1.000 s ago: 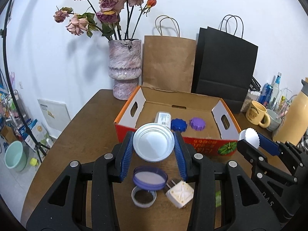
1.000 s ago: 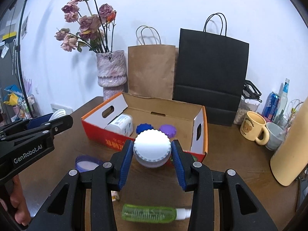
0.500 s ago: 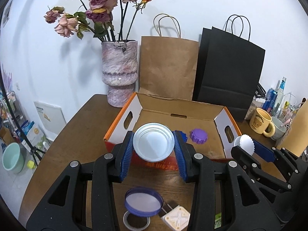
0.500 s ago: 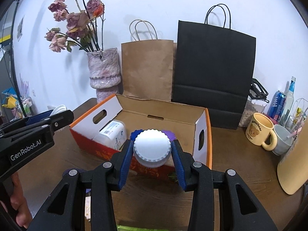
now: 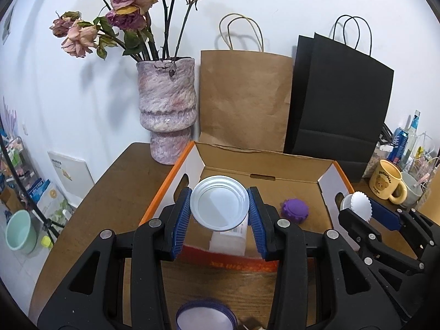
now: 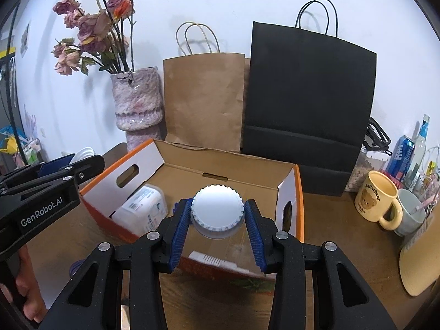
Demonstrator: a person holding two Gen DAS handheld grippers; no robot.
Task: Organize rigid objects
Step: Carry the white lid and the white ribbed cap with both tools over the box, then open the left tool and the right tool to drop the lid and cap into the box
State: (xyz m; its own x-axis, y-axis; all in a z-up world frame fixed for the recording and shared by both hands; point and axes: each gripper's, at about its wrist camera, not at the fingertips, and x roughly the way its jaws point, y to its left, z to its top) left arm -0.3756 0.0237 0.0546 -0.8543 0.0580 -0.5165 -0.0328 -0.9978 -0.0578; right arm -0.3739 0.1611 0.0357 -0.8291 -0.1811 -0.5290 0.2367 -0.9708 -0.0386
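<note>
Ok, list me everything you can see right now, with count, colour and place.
cardboard box: 1, orange outside, brown inside, open on the table
white bottle: 1, lying in the box's left end
purple cap: 1, on the box floor
metal lid: 1, silver, in the left tongs
ribbed lid: 1, white, in the right tongs
blue-rimmed lid: 1, on the table before the box
vase of roses: 1, pink, behind the box
paper bags: 2, brown and black, against the wall
mugs: 2, yellow and grey, right of the box
table: 1, brown wood
left tongs: 1, black with blue pads
right tongs: 1, same
</note>
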